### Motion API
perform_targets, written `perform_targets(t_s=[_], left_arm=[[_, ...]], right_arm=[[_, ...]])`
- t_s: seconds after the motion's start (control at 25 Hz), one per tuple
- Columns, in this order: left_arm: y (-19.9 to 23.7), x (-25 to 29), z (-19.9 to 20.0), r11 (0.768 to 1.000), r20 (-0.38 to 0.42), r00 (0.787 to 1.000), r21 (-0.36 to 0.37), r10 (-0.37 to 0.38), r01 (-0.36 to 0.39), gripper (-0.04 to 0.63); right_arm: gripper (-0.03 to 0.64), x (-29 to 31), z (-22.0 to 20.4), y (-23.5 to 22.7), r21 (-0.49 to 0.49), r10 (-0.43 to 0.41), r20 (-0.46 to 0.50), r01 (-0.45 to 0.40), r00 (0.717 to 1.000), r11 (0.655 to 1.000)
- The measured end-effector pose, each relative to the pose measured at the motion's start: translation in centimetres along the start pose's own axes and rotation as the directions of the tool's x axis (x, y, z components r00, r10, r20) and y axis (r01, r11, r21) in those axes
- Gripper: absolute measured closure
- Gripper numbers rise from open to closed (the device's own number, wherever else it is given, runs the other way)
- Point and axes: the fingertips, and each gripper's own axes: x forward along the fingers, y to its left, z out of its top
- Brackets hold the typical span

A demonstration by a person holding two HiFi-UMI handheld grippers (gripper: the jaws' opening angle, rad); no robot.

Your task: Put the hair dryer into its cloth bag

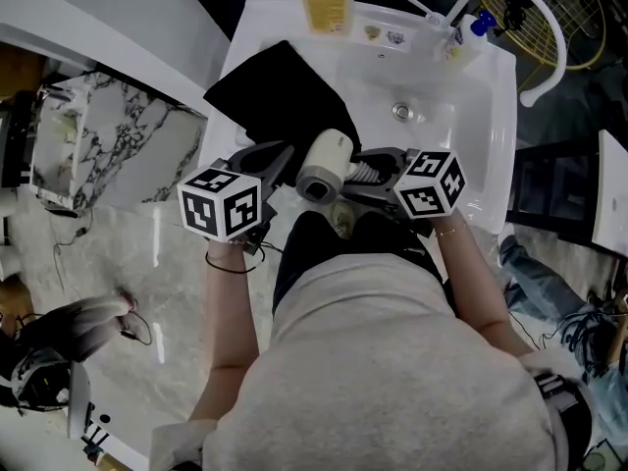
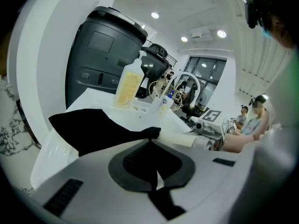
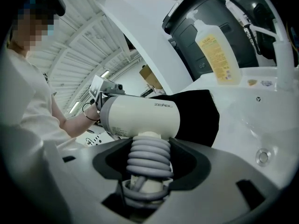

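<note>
R gripper [image 3: 147,168] clamps the cream hair dryer [image 3: 140,118] by its handle, wrapped w/ coiled grey cord; the barrel sits crosswise just beyond the jaws. L gripper [image 2: 156,171], jaws pressed together, pinches an edge of the black cloth bag [image 2: 93,129], spread ahead on the white sink [image 1: 481,106] rim.

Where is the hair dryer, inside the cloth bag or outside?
Outside: the right gripper holds the hair dryer by its handle, uncovered, next to the cloth bag.

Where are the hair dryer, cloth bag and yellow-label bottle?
hair dryer [image 3: 140,118]: right gripper view, side of the cream barrel.
cloth bag [image 1: 280,101]: head view, middle of the black cloth.
bottle [image 1: 326,6]: head view, on its yellow label.
</note>
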Motion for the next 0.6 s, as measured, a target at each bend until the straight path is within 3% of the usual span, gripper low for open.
perform_targets(t_s=[0.28, 0.6], left_arm=[[-0.9, -0.5, 0.3, 1.0, 0.038, 0.999, -0.006, -0.026, 0.026, 0.581], [-1.4, -0.8, -1.2, 0.999, 0.034, 0.999, -0.042, -0.019, 0.021, 0.581]], right_arm=[[0.379, 1.3, -0.9, -1.8, 0.077, -0.067, -0.078, 0.073, 0.995, 0.994], [0.379, 1.5, -1.4, -5.1, 0.082, -0.24, -0.158, 0.255, 0.958, 0.963]])
